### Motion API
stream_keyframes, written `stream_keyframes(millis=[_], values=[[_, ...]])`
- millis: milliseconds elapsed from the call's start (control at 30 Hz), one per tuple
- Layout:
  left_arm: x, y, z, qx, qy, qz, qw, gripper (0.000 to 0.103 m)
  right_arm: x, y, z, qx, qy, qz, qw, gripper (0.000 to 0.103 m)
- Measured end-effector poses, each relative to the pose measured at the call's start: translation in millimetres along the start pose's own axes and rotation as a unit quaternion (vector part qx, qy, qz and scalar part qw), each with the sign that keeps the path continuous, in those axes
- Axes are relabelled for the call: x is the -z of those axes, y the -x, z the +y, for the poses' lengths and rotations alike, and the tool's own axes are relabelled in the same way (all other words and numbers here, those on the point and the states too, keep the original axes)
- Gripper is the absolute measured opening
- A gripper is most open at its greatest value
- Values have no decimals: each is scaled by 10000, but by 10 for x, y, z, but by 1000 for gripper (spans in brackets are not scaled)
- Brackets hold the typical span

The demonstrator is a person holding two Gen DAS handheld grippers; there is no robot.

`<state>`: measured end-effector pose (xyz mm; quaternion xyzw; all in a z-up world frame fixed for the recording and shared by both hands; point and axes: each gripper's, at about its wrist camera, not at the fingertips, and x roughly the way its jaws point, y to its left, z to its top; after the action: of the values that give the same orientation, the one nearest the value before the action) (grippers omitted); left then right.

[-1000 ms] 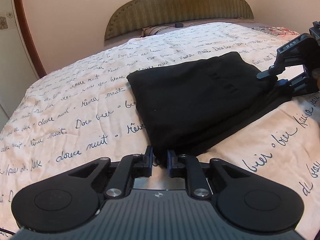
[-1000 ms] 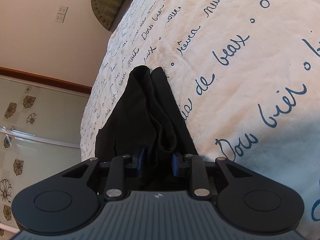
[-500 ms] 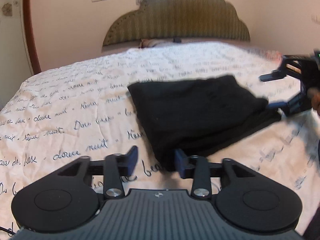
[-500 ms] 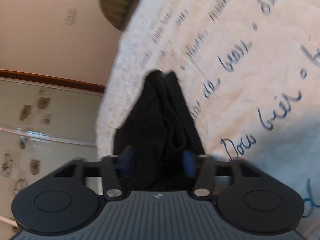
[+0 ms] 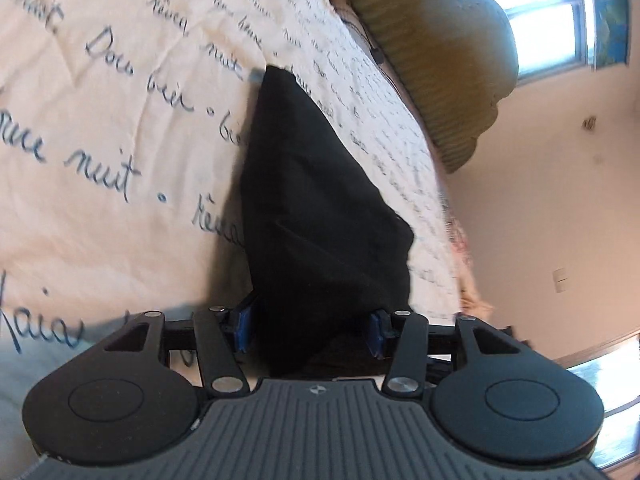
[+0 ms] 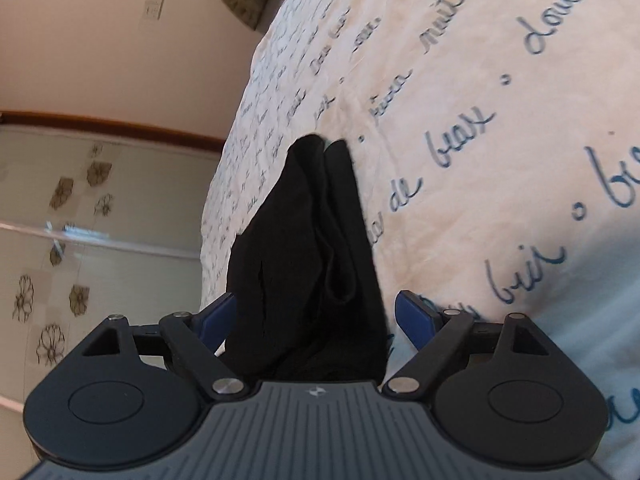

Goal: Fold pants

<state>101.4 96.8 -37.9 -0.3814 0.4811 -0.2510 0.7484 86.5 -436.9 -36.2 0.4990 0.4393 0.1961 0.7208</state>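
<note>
**On the bed, both grippers straddle the folded pants**

Between the spread fingers of each gripper lies the black pants (image 5: 320,208), folded into a compact bundle on the script-printed bedspread (image 5: 112,92). The bundle's long axis runs straight forward from each camera, narrowing toward its far corner, so both tools appear to sit at near edges of the same cloth.

The left gripper (image 5: 310,330) has its blue pads wide apart, cloth lying between them but unpinched. The right gripper (image 6: 316,316) is likewise open, its pads clear of the fabric on both sides. Neither looks clearly nearer; motion blur makes it hard to judge.

Only the right view shows the stacked layers and creases (image 6: 336,264) along the fold's edge. Only the left view shows the smooth top face, the headboard (image 5: 436,40) and the window (image 5: 548,28).
</note>
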Motion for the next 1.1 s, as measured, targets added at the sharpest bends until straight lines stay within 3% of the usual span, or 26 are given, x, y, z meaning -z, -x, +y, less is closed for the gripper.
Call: stream_keyframes(millis=[100, 233, 500, 533, 567, 600, 633, 800, 967, 1033, 1100], values=[[42, 20, 51, 223, 183, 388, 9988, 61, 1, -43, 23, 49, 40, 109, 9999, 86], [112, 89, 60, 166, -115, 622, 9979, 66, -39, -83, 28, -20, -30, 168, 9999, 87], [-126, 24, 206, 207, 468, 130, 9986, 67, -48, -154, 82, 65, 98, 148, 9998, 86], [-151, -38, 236, 163, 546, 132, 9983, 65, -29, -159, 93, 122, 154, 91, 9998, 77], [-173, -80, 250, 84, 579, 102, 9982, 53, -6, -172, 110, 238, 270, 46, 9993, 66], [-186, -112, 238, -67, 555, 88, 9984, 38, 10, -206, 126, 447, 417, 74, 9981, 38], [-197, -118, 220, -255, 493, 100, 9984, 31, 16, -239, 121, 646, 507, 111, 9966, 31], [-108, -20, -107, -793, -245, -76, 9965, 23, -60, -193, 234, 640, 863, 139, 9941, 20], [29, -26, -296, -1136, -840, -106, 9899, 23, -127, -190, 446, 901, 1439, 321, 9850, 19], [46, -149, -165, -1234, -852, -91, 9886, 26, -131, -270, 268, 1001, 1267, 452, 9858, 19], [31, -123, -84, -997, -674, -141, 9926, 28, -135, -256, 17, 607, 765, 373, 9945, 19]])
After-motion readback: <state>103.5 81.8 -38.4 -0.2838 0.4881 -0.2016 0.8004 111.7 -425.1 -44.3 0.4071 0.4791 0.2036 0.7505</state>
